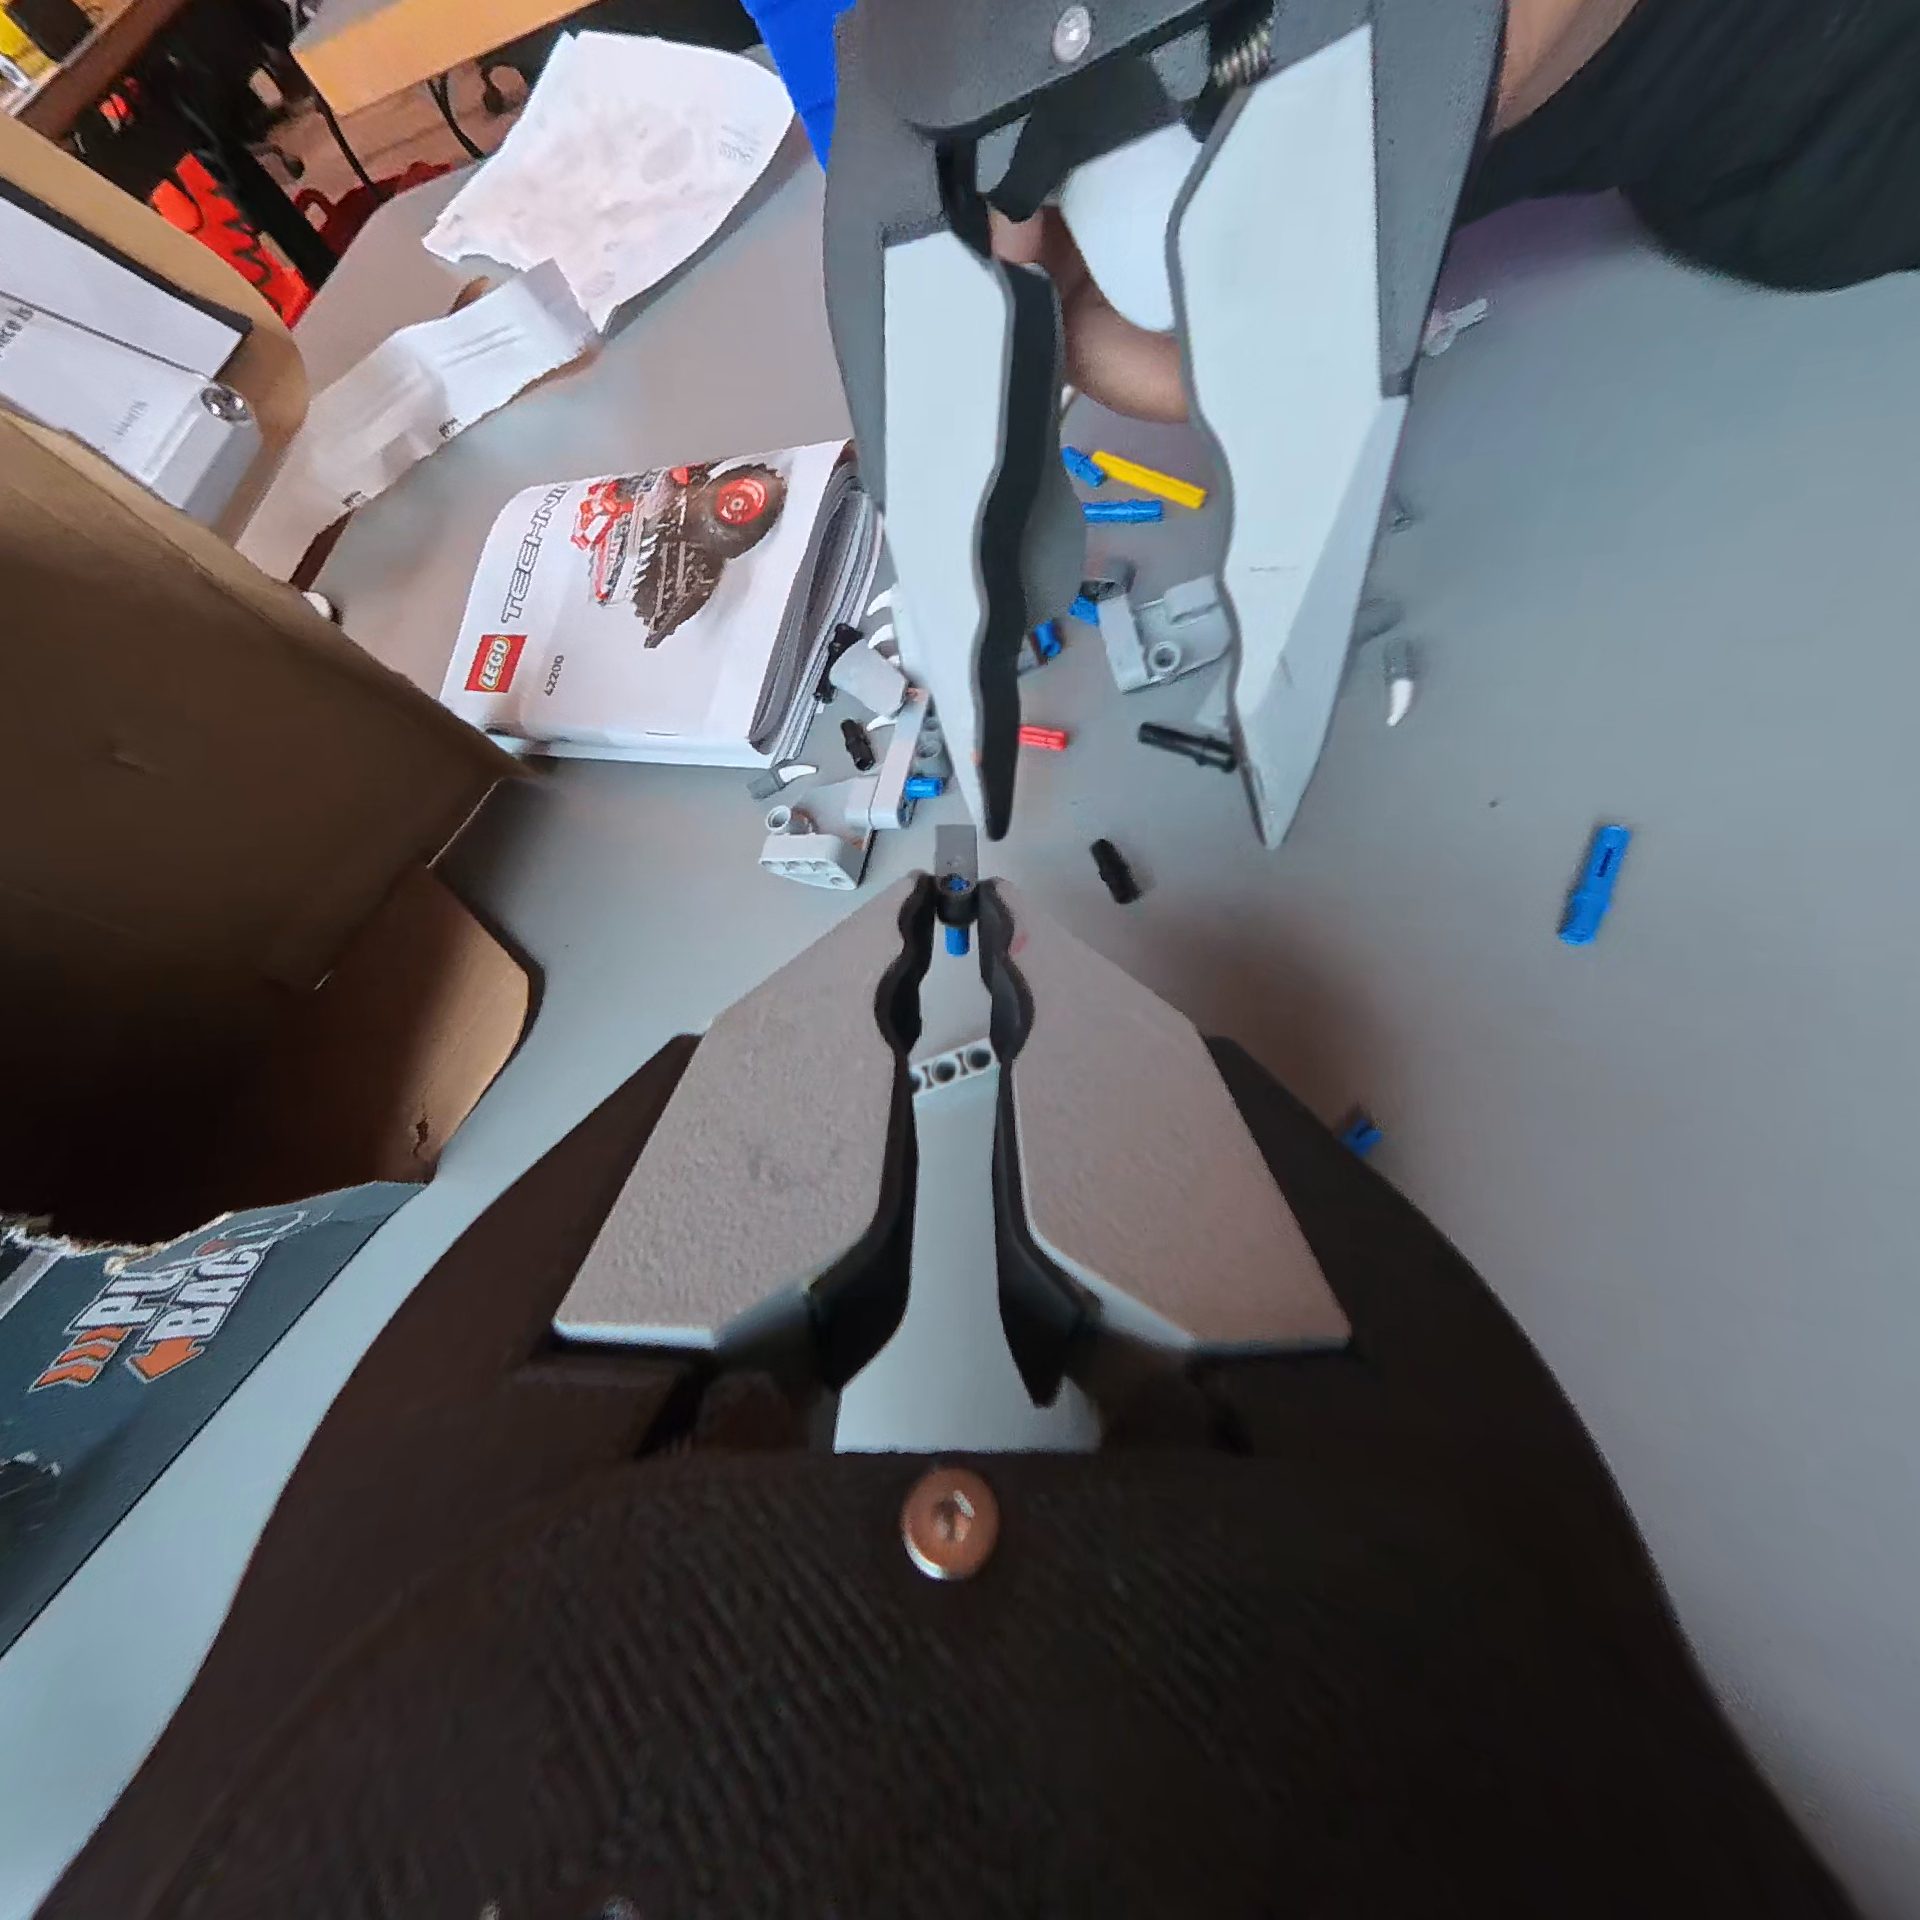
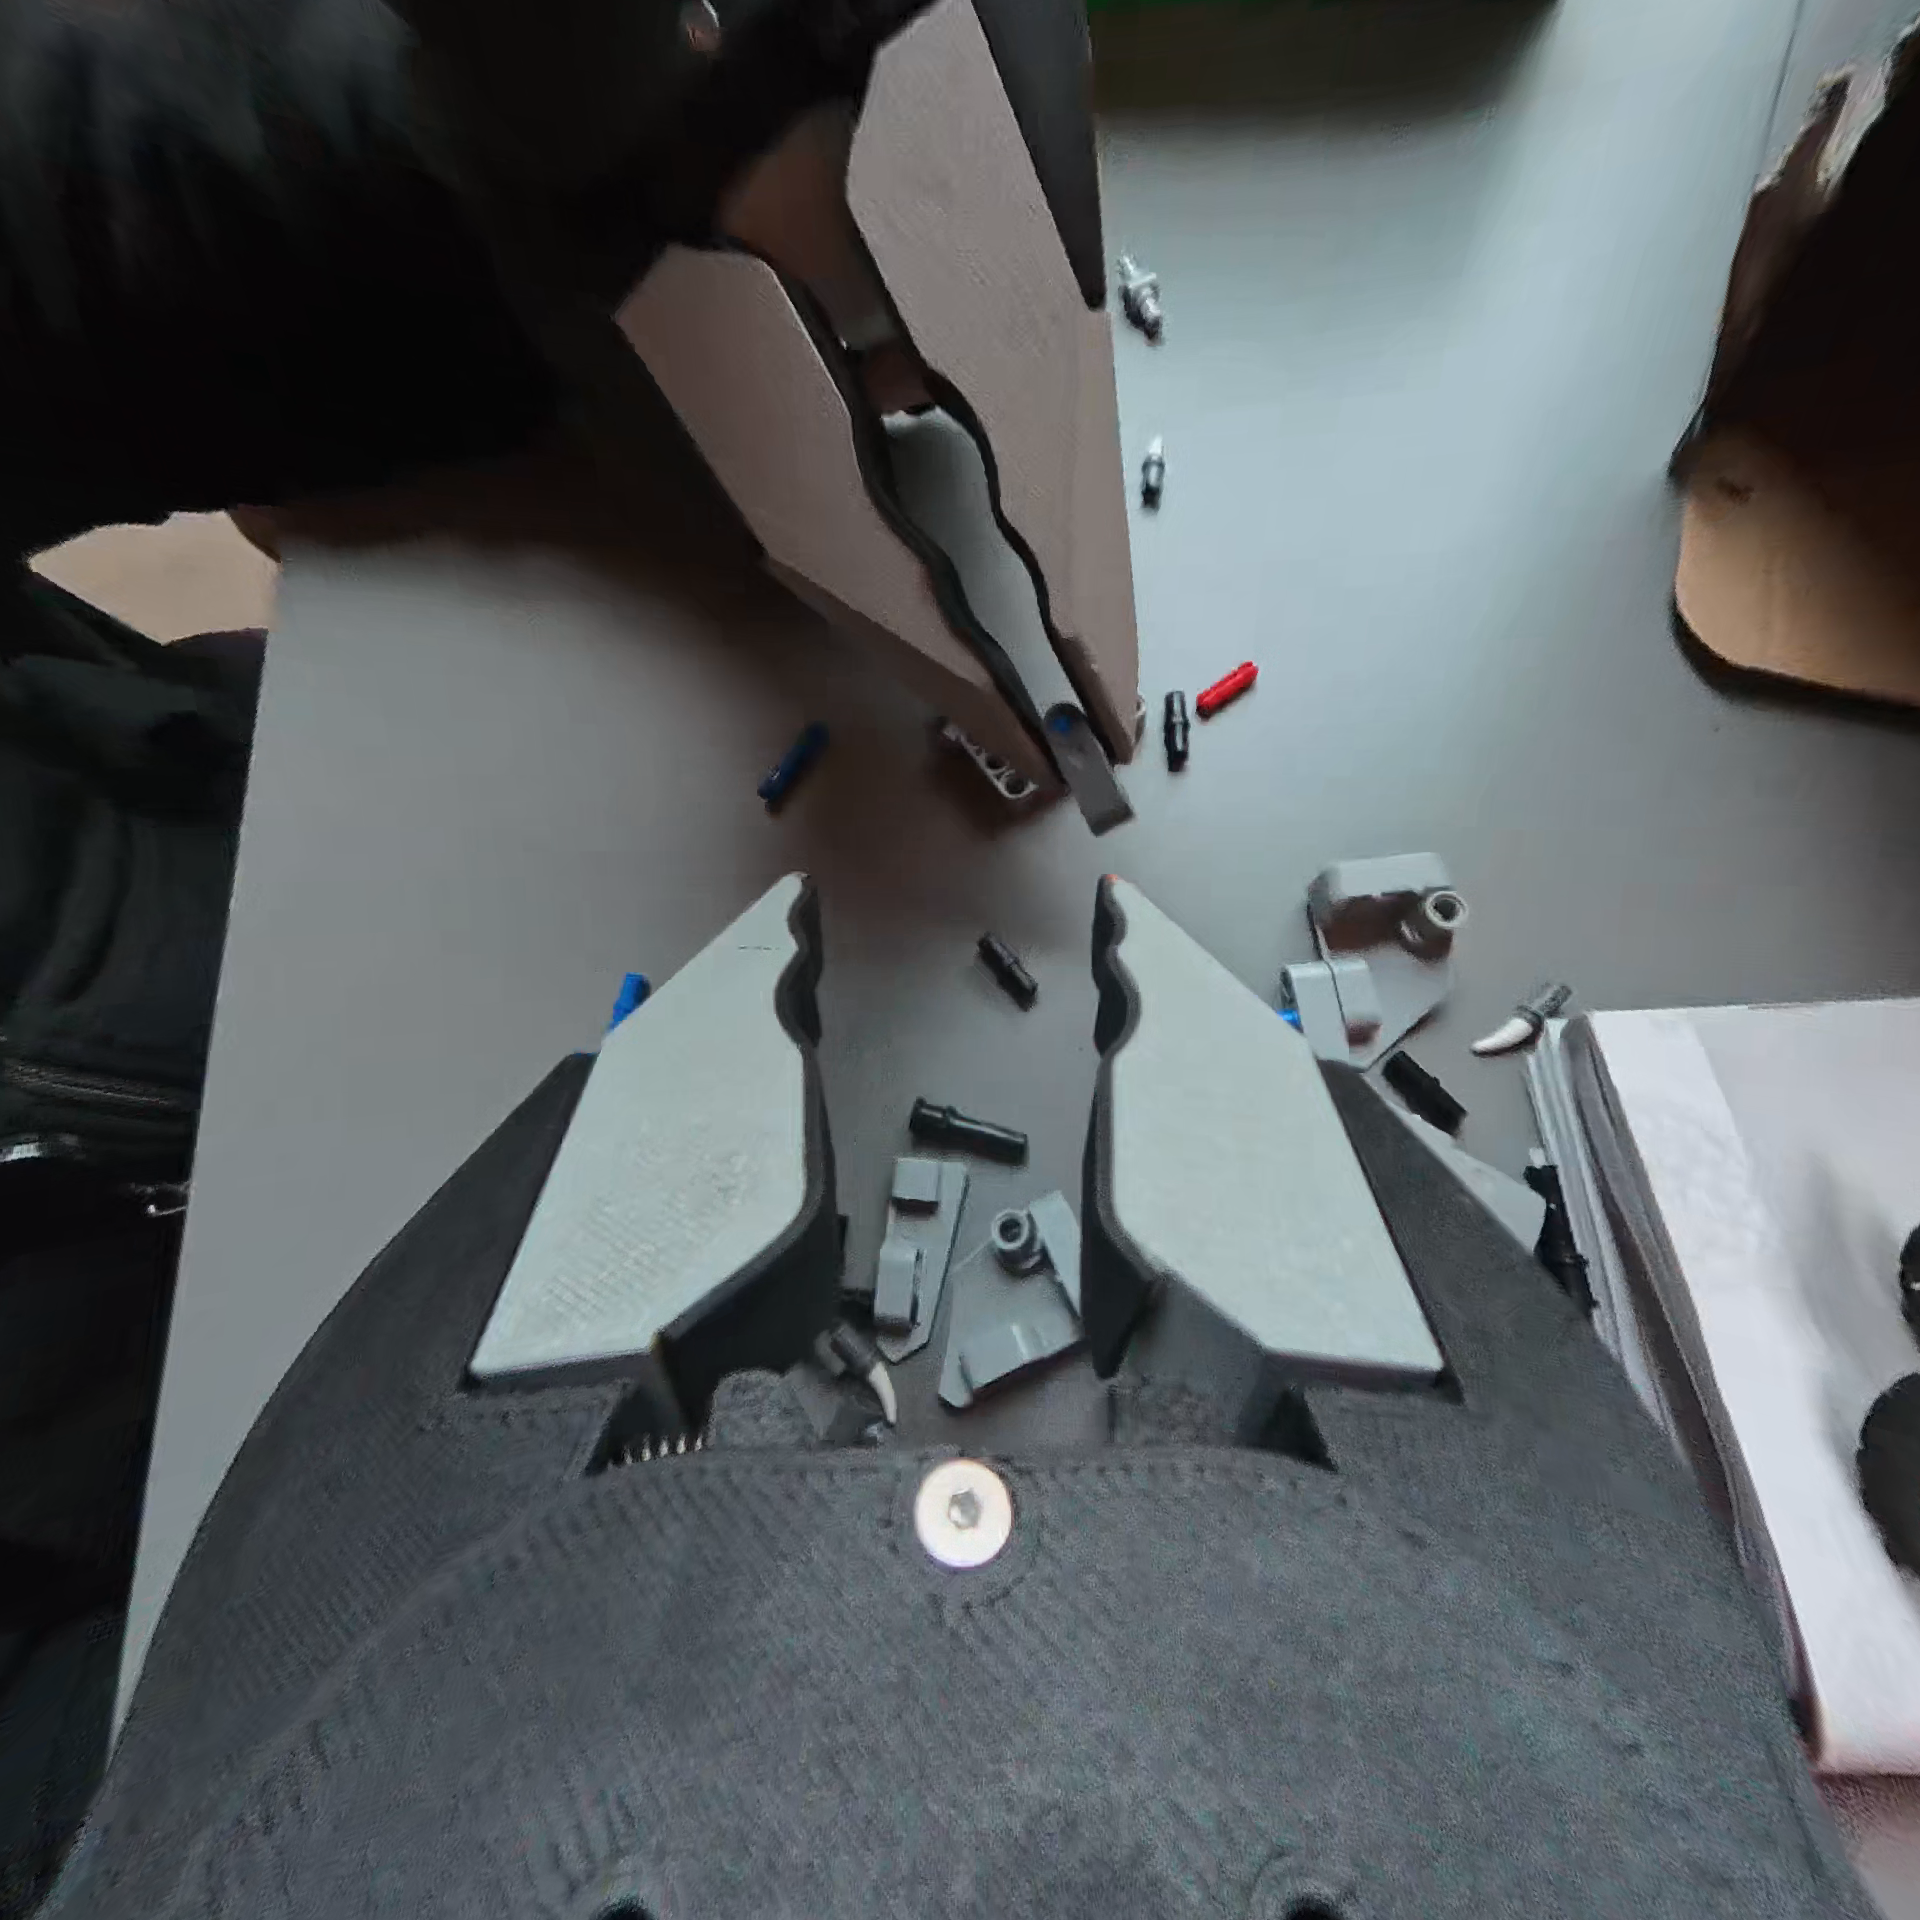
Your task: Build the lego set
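My left gripper (image 1: 956, 885) is shut on a small dark grey connector (image 1: 954, 854) with a blue pin (image 1: 956, 935) in it, held just above the grey table. The right wrist view shows that gripper (image 2: 1091, 764) from the front, with the connector (image 2: 1099, 798) poking out of its tips. My right gripper (image 2: 956, 894) is open and empty, its tips just short of the connector. In the left wrist view it (image 1: 1132, 831) points down from above. A light grey beam (image 1: 961, 1070) lies under my left fingers.
Loose parts lie around: black pins (image 2: 1006, 968), grey panels (image 2: 1013, 1299), a red pin (image 2: 1226, 688), a blue pin (image 1: 1593, 883), a yellow axle (image 1: 1153, 480). The instruction booklet (image 1: 644, 603) lies beyond the parts. An open cardboard box (image 1: 208, 831) stands at left. Torn paper bags (image 1: 623, 156) lie behind.
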Action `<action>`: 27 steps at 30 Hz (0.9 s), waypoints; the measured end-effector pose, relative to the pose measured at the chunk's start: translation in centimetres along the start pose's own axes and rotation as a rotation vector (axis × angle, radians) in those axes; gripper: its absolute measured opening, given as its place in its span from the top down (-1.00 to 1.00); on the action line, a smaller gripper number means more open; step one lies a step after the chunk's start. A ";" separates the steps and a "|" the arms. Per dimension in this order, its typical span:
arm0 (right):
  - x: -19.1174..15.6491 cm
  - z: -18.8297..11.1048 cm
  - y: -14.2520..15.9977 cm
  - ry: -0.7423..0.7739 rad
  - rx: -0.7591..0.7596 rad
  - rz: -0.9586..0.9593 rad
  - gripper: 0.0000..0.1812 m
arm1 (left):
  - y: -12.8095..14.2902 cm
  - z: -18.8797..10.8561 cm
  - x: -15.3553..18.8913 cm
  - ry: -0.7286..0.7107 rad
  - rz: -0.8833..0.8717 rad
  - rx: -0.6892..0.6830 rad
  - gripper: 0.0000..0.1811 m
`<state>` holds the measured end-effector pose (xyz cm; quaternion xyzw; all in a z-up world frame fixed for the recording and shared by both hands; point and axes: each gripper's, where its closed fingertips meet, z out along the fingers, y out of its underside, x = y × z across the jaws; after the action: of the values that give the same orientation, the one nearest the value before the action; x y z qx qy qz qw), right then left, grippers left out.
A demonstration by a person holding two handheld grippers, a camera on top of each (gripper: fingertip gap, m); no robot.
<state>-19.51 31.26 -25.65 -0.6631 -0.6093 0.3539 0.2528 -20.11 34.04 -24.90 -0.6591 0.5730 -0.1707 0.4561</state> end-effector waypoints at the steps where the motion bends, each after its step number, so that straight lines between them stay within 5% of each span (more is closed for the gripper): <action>1: 0.3 0.0 -0.1 0.026 0.001 -0.007 0.45 | 0.0 0.1 0.1 -0.001 0.004 -0.005 0.94; 4: 1.9 -0.7 -0.8 0.140 0.043 -0.025 0.59 | 0.0 0.1 -0.1 -0.020 0.029 -0.013 0.94; 9: 0.7 -2.4 -3.3 -0.031 0.240 0.099 0.64 | -2.6 -1.2 -0.1 -0.055 0.101 0.133 0.94; 15: 1.1 -4.0 -5.3 0.132 0.344 -0.068 0.74 | -5.3 -3.0 -0.9 0.221 -0.500 0.408 0.94; 18: 0.6 -3.5 -5.3 0.166 0.312 -0.149 0.76 | -4.2 -2.7 -0.2 0.409 -0.782 0.369 0.94; 23: 0.9 -2.9 -4.9 0.428 0.200 -0.456 0.96 | -3.5 -2.6 -0.6 0.483 -0.954 0.382 0.94; 27: 1.0 -1.7 -4.3 0.500 0.110 -0.548 0.97 | -3.5 -2.6 -0.5 0.516 -1.003 0.372 0.94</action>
<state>-20.90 32.99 -21.43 -0.5267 -0.6637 0.1324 0.5144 -20.07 33.17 -20.61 -0.6956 0.2444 -0.6176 0.2739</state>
